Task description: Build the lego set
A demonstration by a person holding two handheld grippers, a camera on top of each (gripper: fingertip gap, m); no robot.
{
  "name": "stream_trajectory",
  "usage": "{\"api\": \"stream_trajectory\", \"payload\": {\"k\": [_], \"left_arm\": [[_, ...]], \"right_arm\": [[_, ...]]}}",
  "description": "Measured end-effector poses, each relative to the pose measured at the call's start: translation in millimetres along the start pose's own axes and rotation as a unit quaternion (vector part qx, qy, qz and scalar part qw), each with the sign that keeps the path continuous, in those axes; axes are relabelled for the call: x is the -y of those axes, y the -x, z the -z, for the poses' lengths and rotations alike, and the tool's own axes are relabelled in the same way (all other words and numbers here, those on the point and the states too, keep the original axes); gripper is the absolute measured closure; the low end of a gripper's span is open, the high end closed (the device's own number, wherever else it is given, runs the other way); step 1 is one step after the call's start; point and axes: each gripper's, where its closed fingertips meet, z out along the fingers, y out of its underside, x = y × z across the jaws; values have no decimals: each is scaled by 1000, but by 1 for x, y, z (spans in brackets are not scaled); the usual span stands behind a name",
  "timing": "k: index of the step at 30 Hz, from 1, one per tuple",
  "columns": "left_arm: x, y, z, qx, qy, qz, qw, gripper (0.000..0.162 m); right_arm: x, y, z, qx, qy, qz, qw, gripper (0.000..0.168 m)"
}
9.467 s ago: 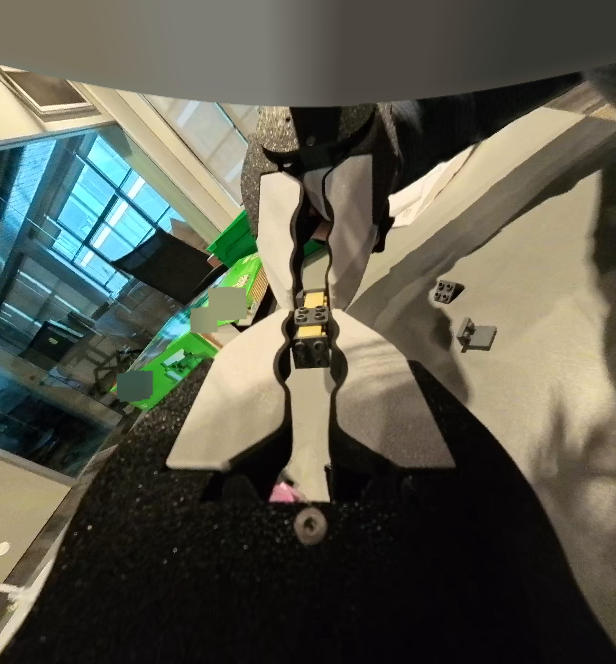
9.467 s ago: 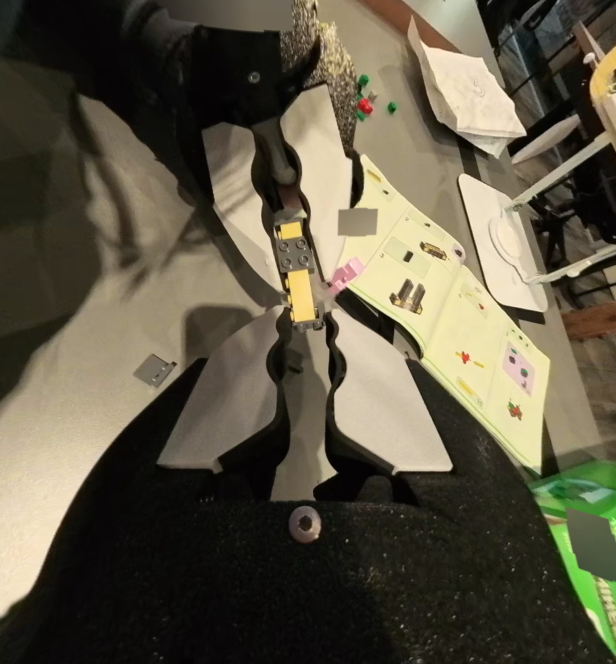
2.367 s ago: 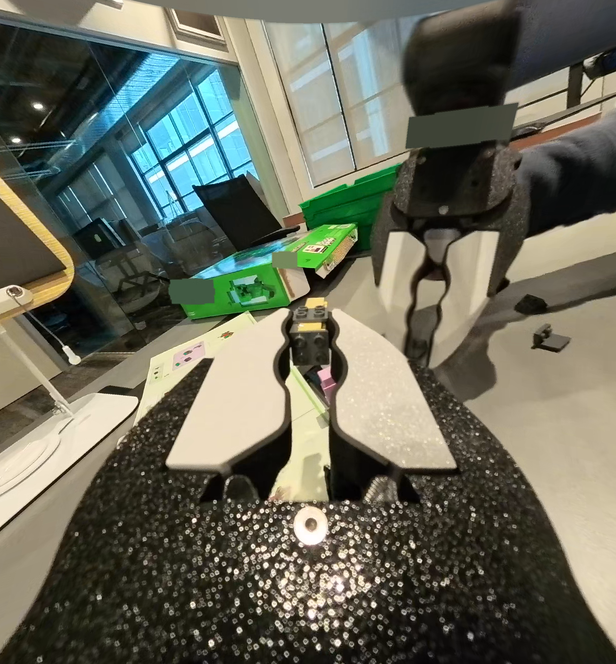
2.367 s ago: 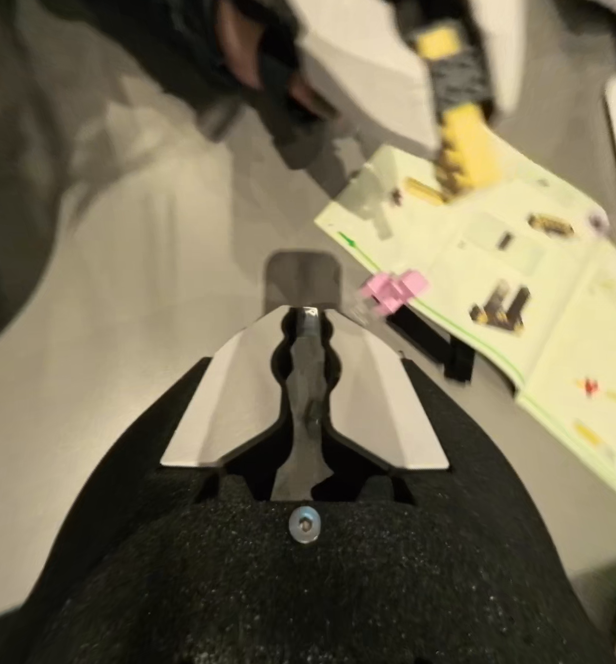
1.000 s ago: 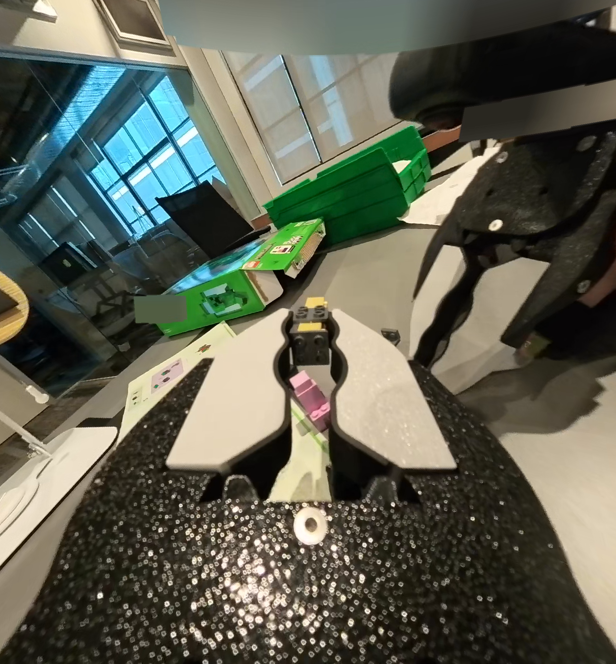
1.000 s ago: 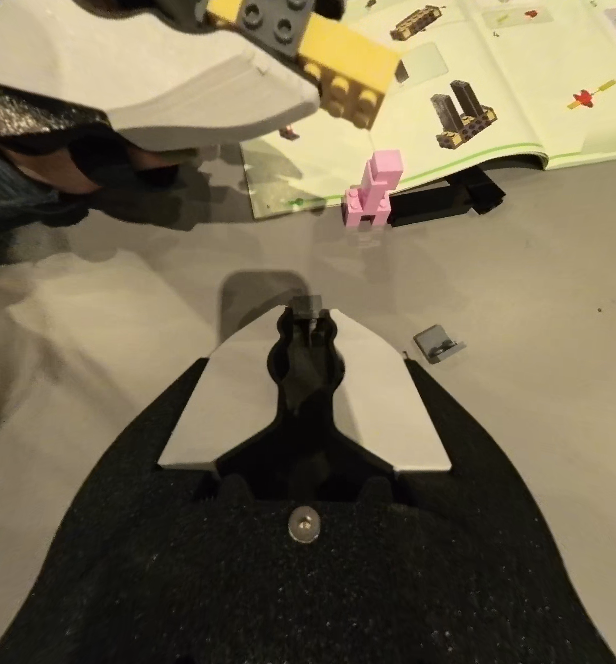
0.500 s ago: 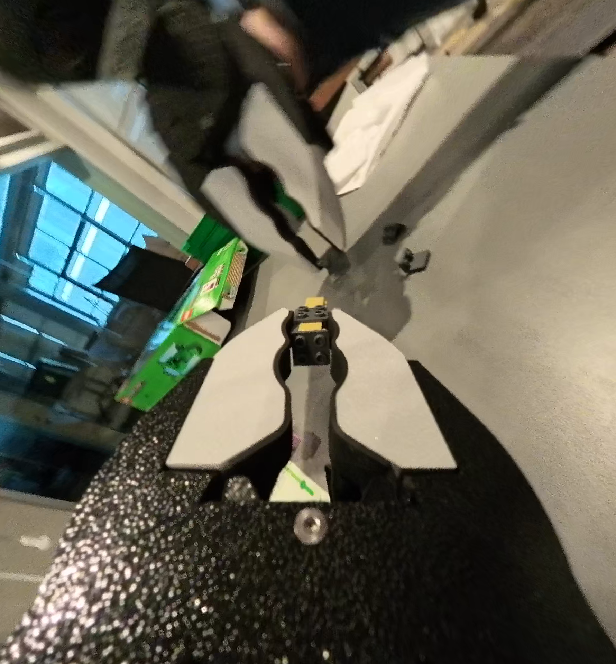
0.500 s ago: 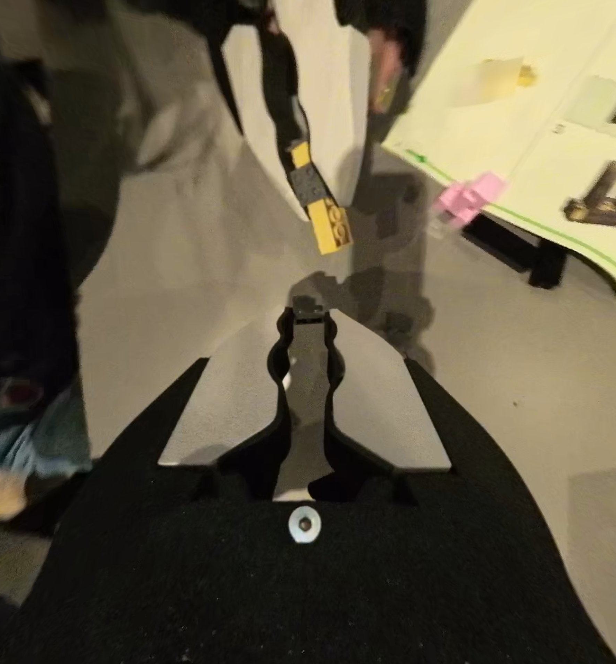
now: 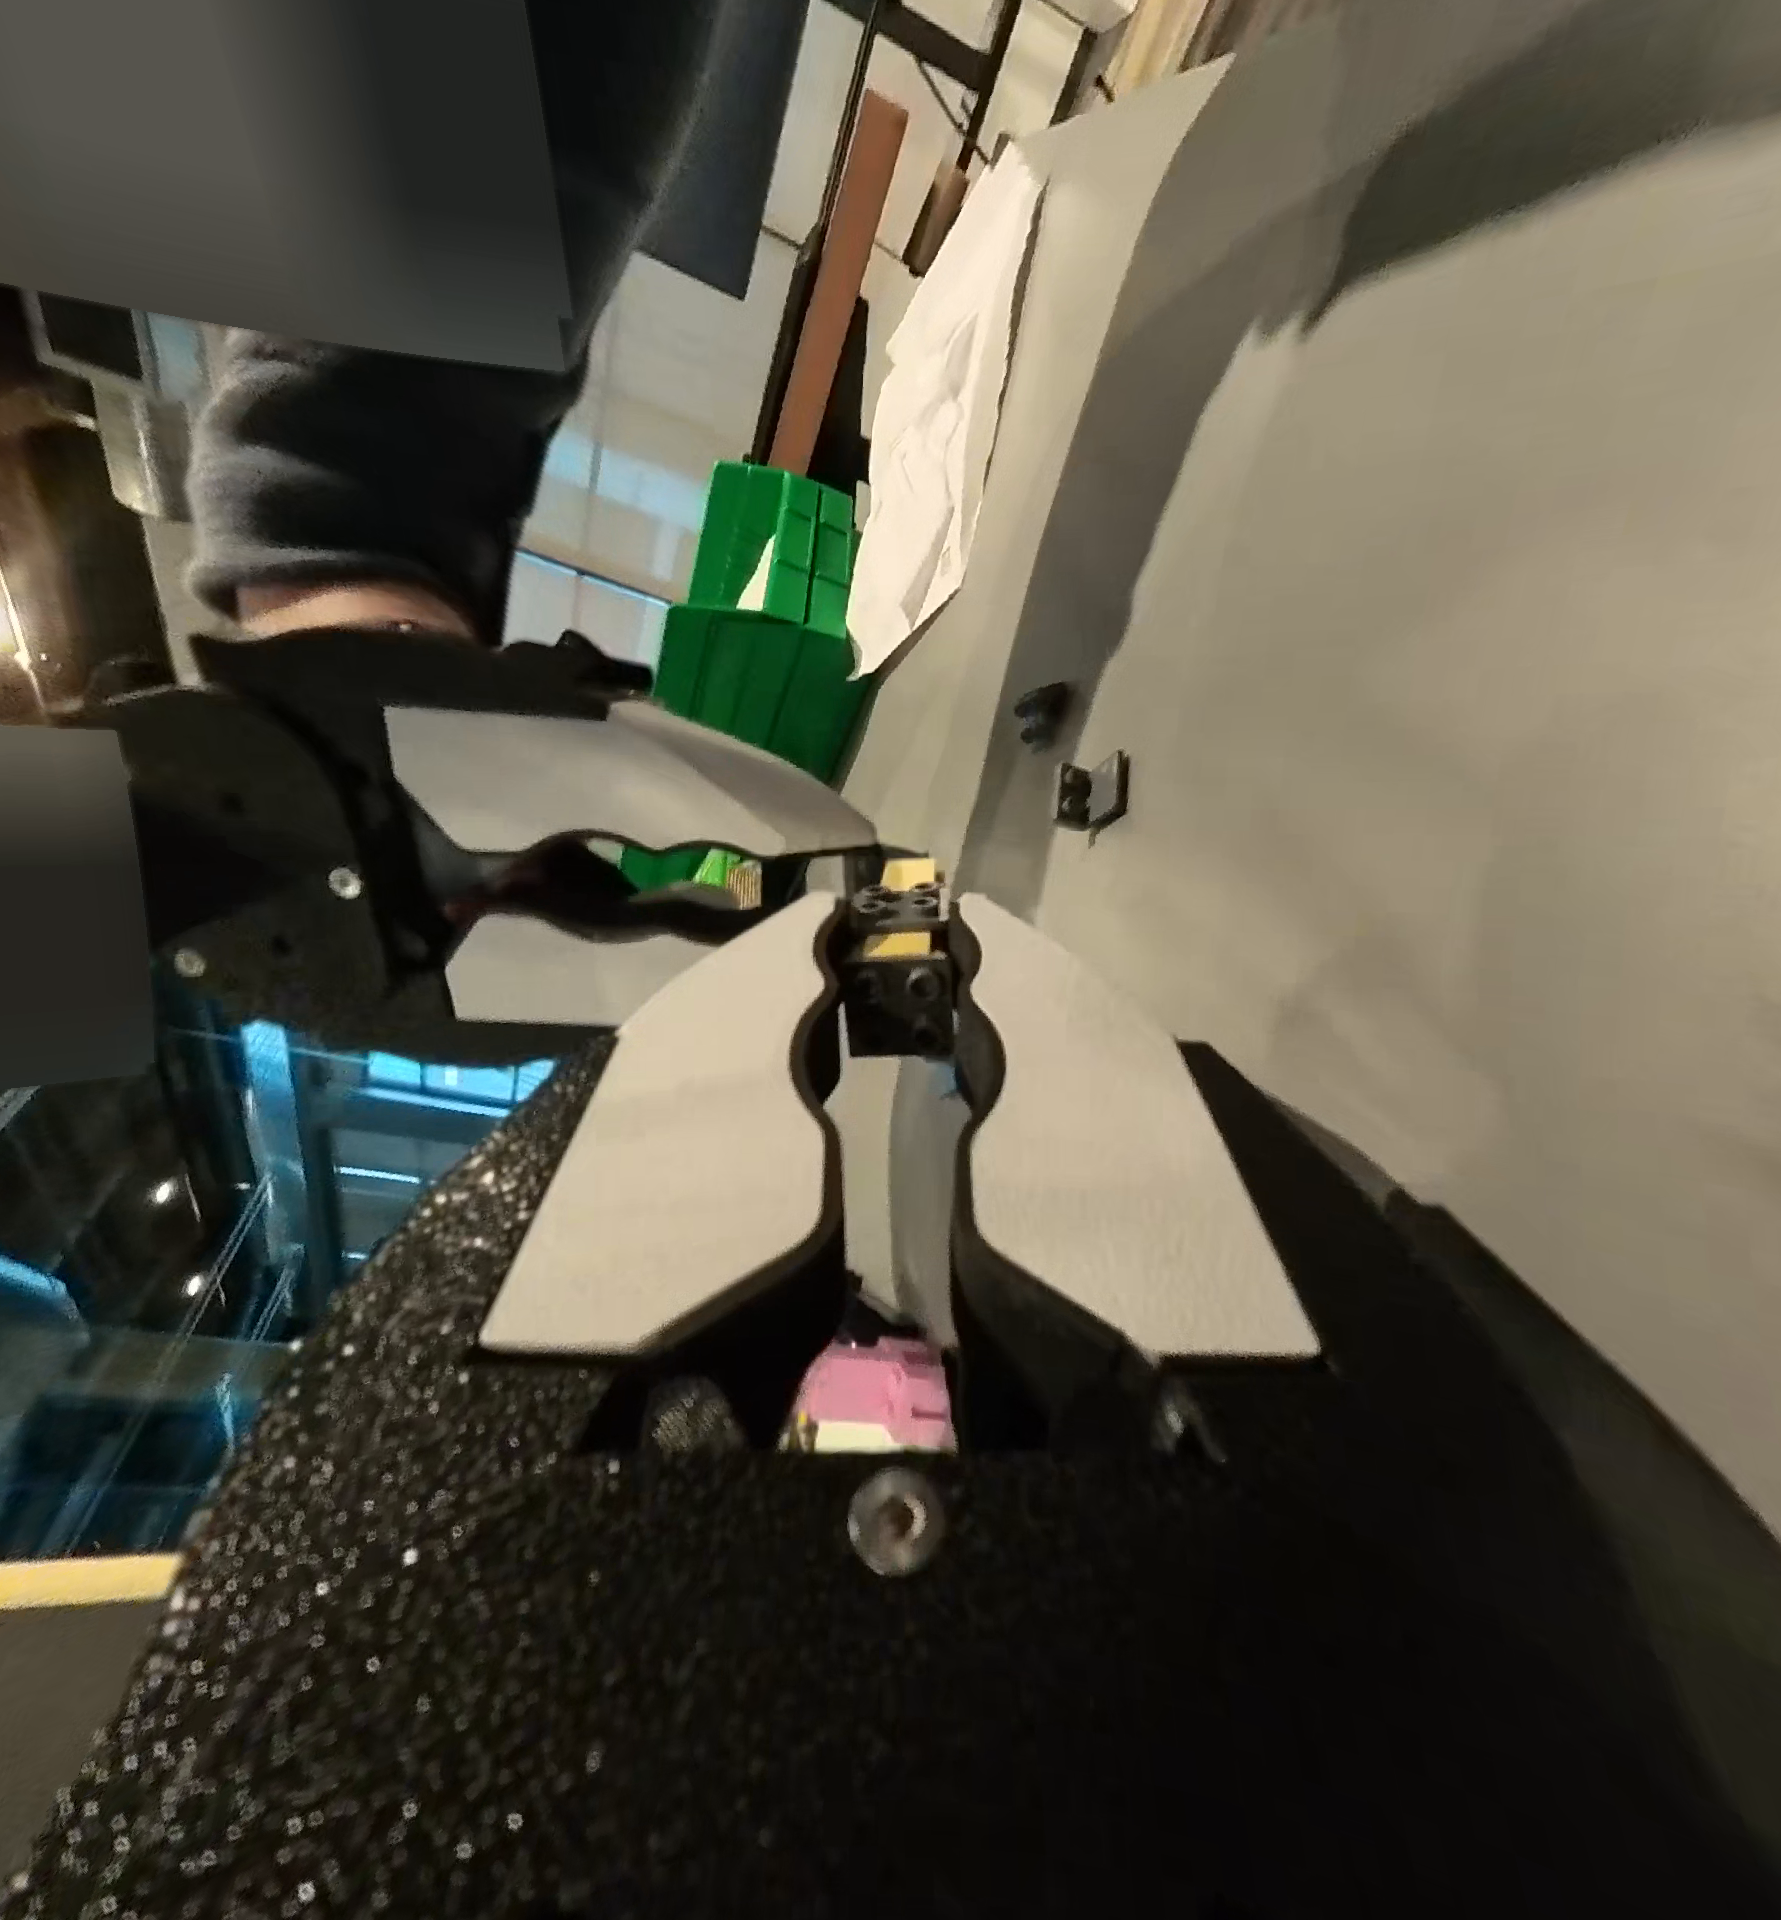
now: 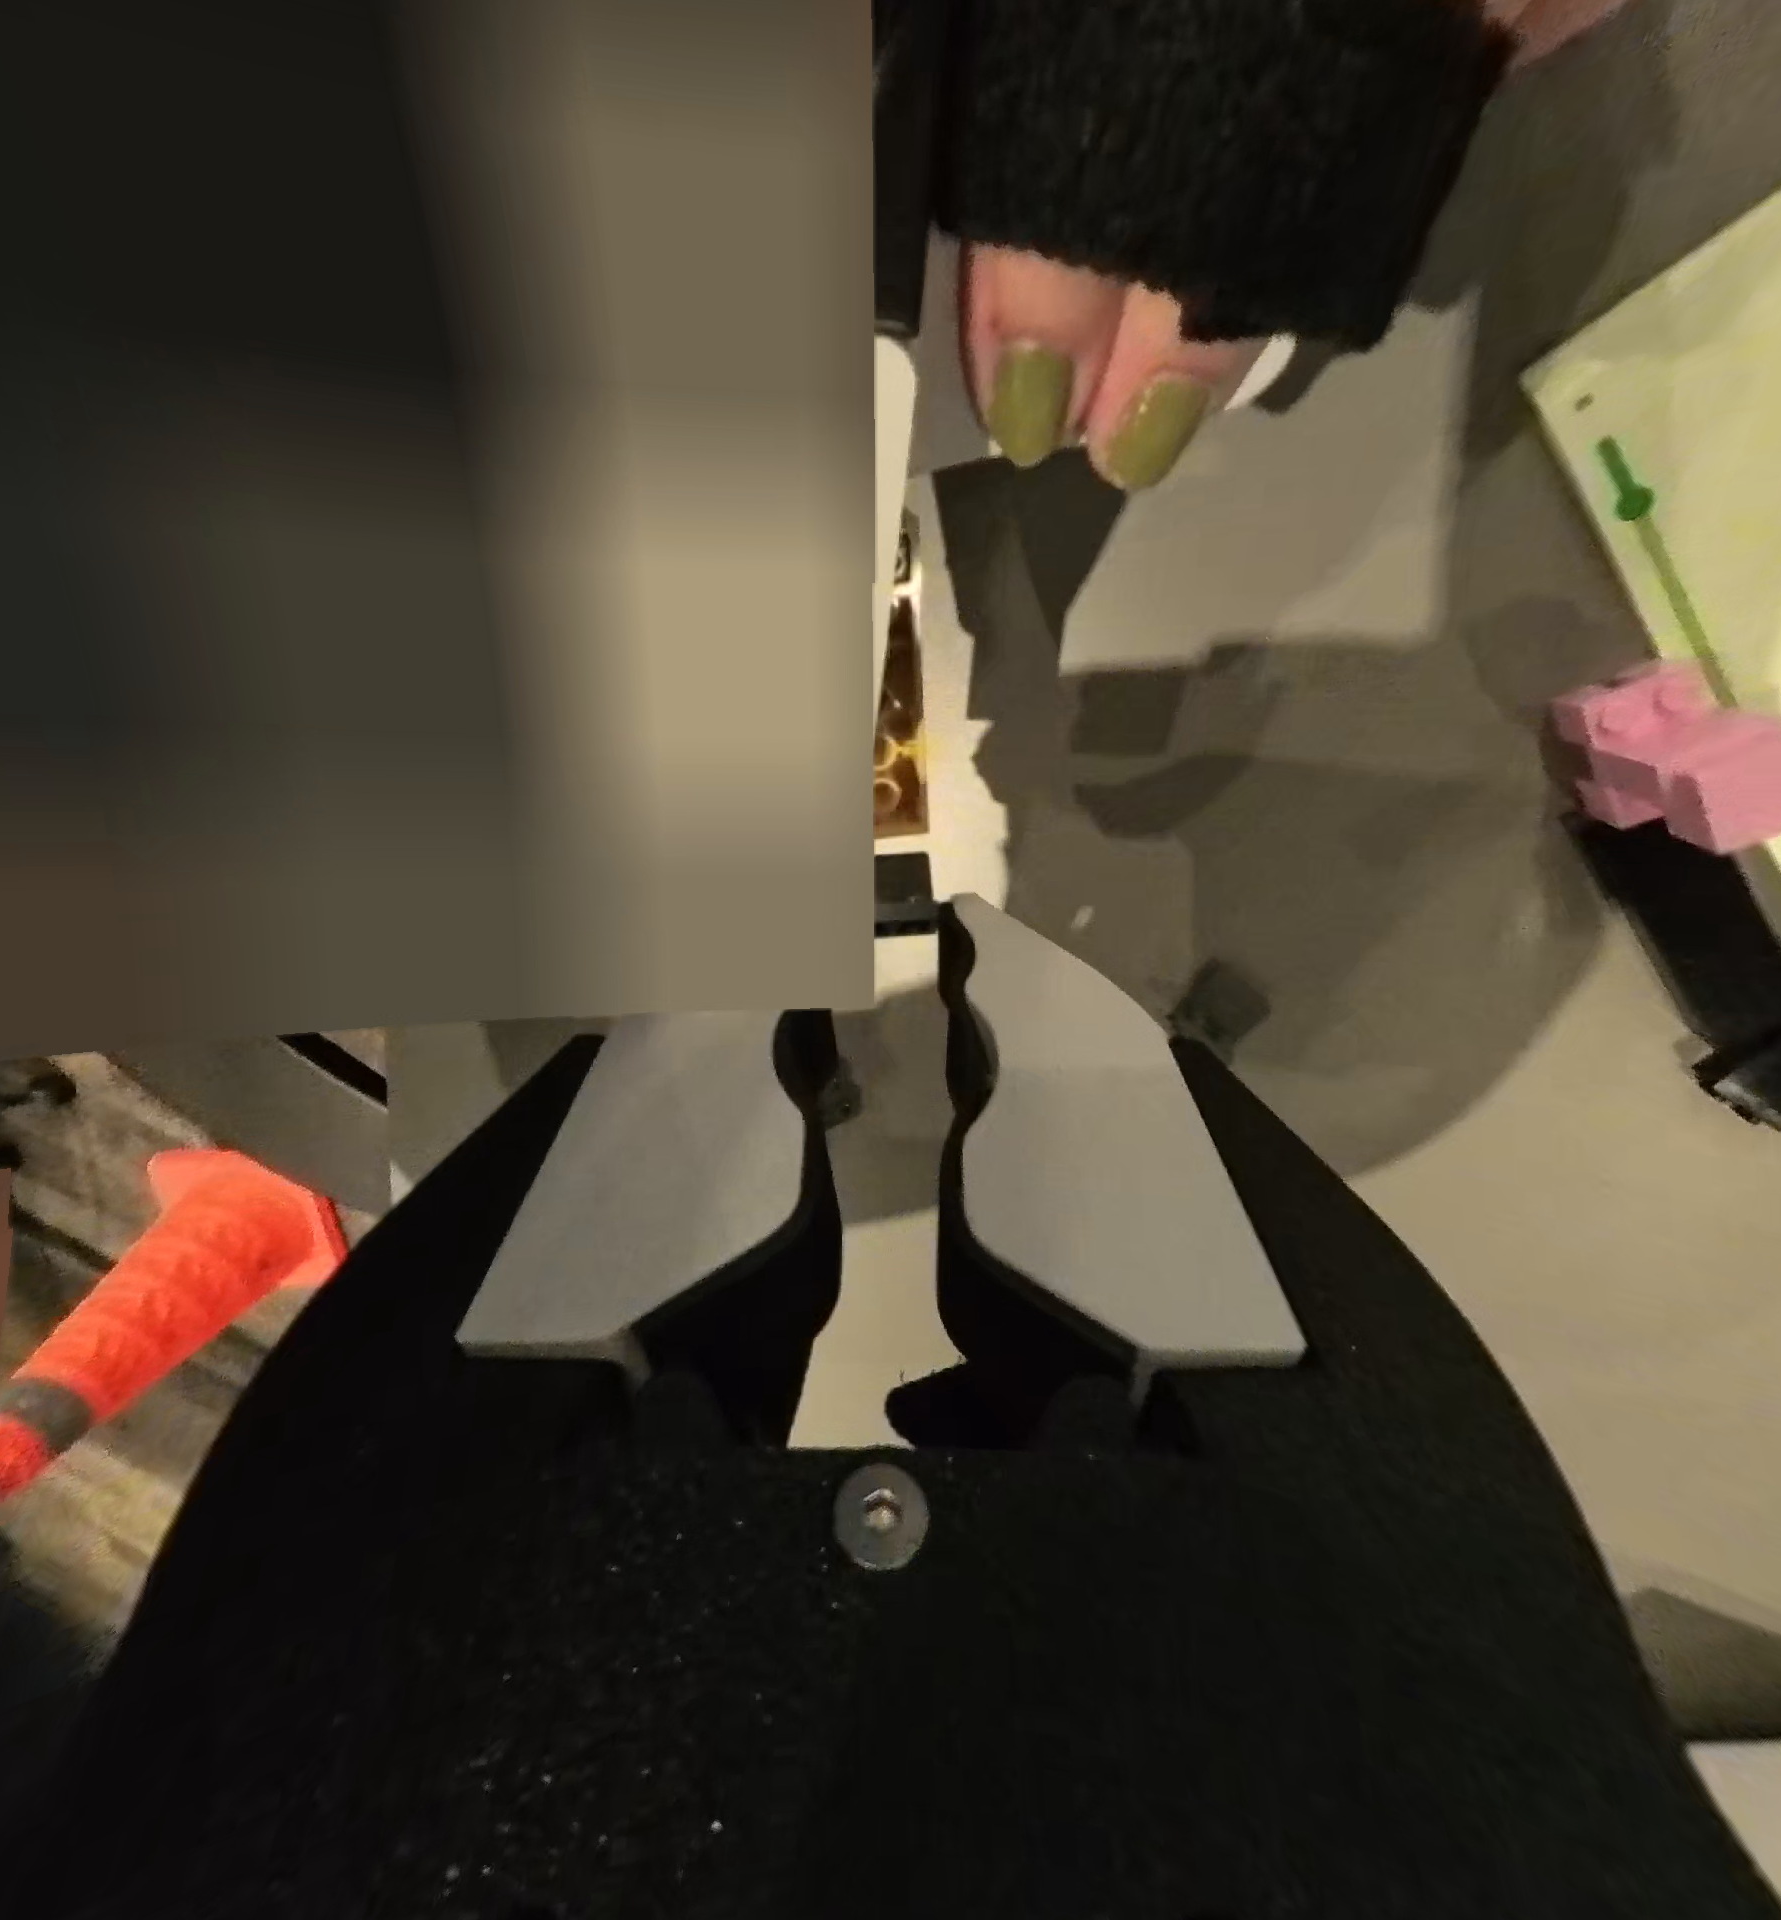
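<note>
Two grippers nose to nose above the grey table (image 9: 1488, 727). Left gripper (image 9: 898, 940) clamped tight on a small lego stack (image 9: 898, 971): black studded bricks with a yellow layer sandwiched between, pinched at the very fingertips and held off the table. Right gripper (image 9: 850, 842) reaching in from the left of the left wrist view, tips right beside the stack's yellow end; from its own camera, jaws close together, tips half hidden by a mosaic patch, so cannot tell whether anything is held. Pink lego figure (image 10: 1686, 769) resting at the edge of the pale green instruction booklet (image 10: 1717, 436). Two dark loose pieces (image 9: 1092, 790) lying apart on the table. Green bins (image 9: 761, 623) stacked far back.
</note>
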Motion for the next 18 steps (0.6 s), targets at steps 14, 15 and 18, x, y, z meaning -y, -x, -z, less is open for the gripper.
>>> {"api": "stream_trajectory", "payload": {"k": [14,15,18], "left_arm": [[4,-2,-1,-1,-3,-16,1000,145],[4,-2,-1,-2,-3,-17,1000,145],[4,-3,-2,-2,-2,-25,1000,145]], "right_arm": [[15,5,-5,23,20,19,999,152],[15,6,-6,23,20,19,999,152],[15,7,-7,24,16,17,999,152]]}}
